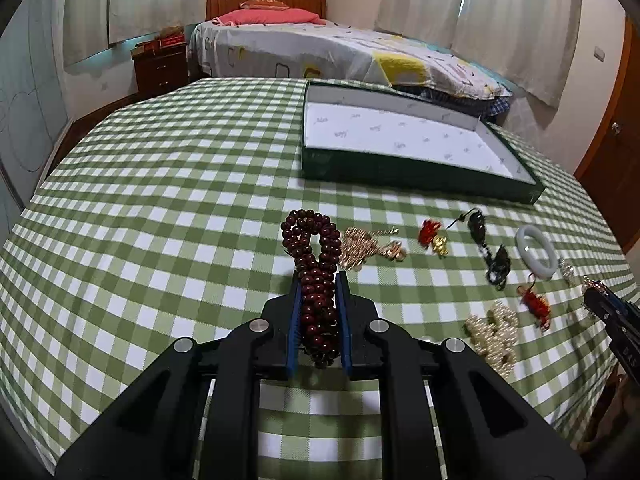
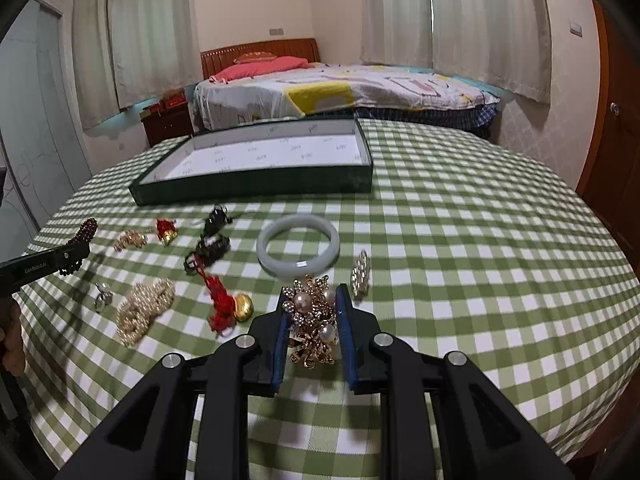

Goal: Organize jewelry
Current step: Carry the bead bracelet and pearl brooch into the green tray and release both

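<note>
From my left wrist camera, my left gripper point(image 1: 319, 280) is closed down around a strand of dark red wooden beads point(image 1: 314, 276); the blue pads point(image 1: 295, 316) press against both sides of the bunched strand, and its looped end sticks out past the fingertips over the green checked tablecloth point(image 1: 160, 184). Just beyond the loop lies a gold chain point(image 1: 362, 246). To its right sit a small red and gold charm point(image 1: 433, 237), a black corded pendant point(image 1: 489, 252) and a pale jade bangle point(image 1: 538, 250). Nearer me are a pearl bracelet point(image 1: 493, 332) and a red tasselled charm point(image 1: 535, 304). The dark green tray point(image 1: 400, 172) with its white lining stands farther back on the table, with no jewelry in it. My right gripper point(image 1: 612, 312) shows at the right edge.

From my right wrist camera, my right gripper point(image 2: 314, 300) is narrowed onto a gold brooch with pearls point(image 2: 314, 320), which sits between the blue pads point(image 2: 345, 320). The jade bangle point(image 2: 298, 252) lies just ahead, and a small rhinestone piece point(image 2: 360, 274) sits to the right of the fingertips. To the left I see the red tassel with a gold bell point(image 2: 230, 306), the pearl bracelet point(image 2: 144, 312) and a small ring point(image 2: 102, 296). The tray point(image 2: 256, 188) lies beyond them. My left gripper point(image 2: 76, 254) comes in at the far left with the red beads point(image 2: 86, 230) in its grip.
</note>
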A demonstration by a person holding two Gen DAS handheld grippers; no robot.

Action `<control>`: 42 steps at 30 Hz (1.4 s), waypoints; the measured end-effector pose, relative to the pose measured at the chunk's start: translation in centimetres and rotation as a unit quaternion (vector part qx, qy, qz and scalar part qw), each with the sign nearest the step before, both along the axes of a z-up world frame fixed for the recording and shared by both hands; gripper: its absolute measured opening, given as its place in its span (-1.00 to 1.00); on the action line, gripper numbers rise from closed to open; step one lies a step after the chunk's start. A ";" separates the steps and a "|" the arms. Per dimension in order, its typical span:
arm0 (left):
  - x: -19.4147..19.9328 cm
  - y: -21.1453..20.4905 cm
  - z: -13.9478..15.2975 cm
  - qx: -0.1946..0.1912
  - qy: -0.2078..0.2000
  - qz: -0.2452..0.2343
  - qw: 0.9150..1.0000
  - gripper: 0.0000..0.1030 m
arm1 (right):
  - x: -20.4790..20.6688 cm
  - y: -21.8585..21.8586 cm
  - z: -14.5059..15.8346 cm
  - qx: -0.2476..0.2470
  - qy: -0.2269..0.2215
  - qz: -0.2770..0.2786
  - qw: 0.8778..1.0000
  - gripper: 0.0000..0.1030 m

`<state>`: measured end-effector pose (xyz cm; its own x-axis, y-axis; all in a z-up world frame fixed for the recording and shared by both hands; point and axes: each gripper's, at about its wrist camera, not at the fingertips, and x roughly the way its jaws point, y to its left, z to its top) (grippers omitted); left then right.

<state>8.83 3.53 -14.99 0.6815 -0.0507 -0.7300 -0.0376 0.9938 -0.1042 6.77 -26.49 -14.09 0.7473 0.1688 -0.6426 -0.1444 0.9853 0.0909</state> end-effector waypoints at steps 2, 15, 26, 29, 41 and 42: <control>0.0 -0.1 0.8 -0.002 -0.008 -0.001 1.000 -0.70 | 0.2 0.1 0.7 0.002 -0.008 0.002 1.000 -0.56; 4.0 -1.2 6.0 -0.014 -0.063 -0.012 0.998 -0.70 | 5.4 1.8 6.3 0.012 -0.078 0.021 0.997 -0.56; 13.2 -3.0 6.8 -0.021 -0.077 -0.020 0.997 -0.70 | 14.1 2.4 8.2 -0.009 -0.105 0.028 0.994 -0.56; 15.6 -3.5 5.7 -0.020 -0.062 -0.021 0.998 -0.70 | 16.7 2.5 6.7 -0.011 -0.082 0.033 0.996 -0.56; 20.4 -4.2 -1.5 0.001 0.035 -0.028 0.999 -0.70 | 21.9 2.1 0.0 -0.031 0.047 0.040 0.998 -0.55; 20.4 -4.2 -1.7 0.001 0.039 -0.029 0.999 -0.70 | 22.0 2.1 -0.3 -0.032 0.053 0.041 0.997 -0.56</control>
